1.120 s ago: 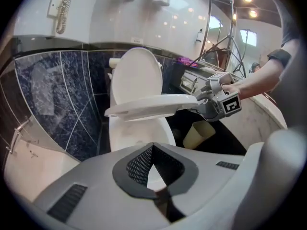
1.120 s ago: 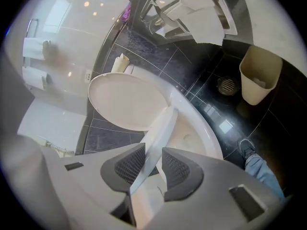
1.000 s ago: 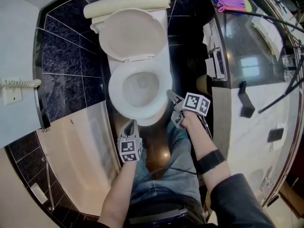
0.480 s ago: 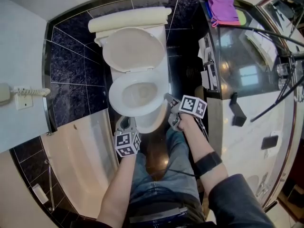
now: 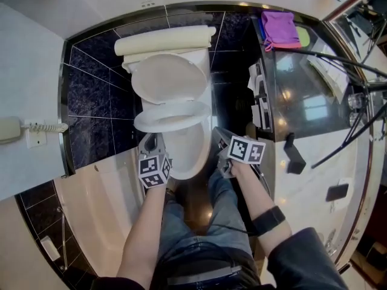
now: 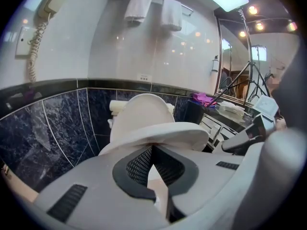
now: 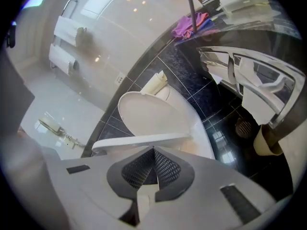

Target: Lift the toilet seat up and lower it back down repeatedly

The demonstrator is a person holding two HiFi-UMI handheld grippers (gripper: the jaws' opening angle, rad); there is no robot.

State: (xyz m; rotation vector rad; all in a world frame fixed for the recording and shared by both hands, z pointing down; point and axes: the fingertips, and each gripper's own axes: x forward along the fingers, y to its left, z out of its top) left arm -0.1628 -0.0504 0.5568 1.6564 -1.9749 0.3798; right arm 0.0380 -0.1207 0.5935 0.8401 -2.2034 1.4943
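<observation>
Head view gives us the toilet seat [image 5: 172, 118] as a pale cream oval ring, tilted up off the bowl [image 5: 188, 153]. Its near edge is raised and its far edge is hinged below the upright lid [image 5: 168, 76]. The seat hangs roughly halfway between flat and upright, in front of the dark blue marbled wall tiles [image 5: 91, 83].

We see the left gripper [image 5: 151, 142] at the seat's near-left rim and the right gripper [image 5: 219, 135] just beside its near-right rim, one on each side of the bowl.

From the left gripper view, our left gripper [image 6: 152, 150] has its jaws pressed together at the tips with nothing between them. The seat's underside [image 6: 163, 135] runs straight across just above those tips, apparently resting on them.

From the right gripper view, the right gripper [image 7: 154, 151] has just been closing, and its jaws now meet with nothing pinched between them. The seat's thin edge [image 7: 139, 141] lies as a pale band directly beyond and above the tips. We cannot tell whether it touches them.
</observation>
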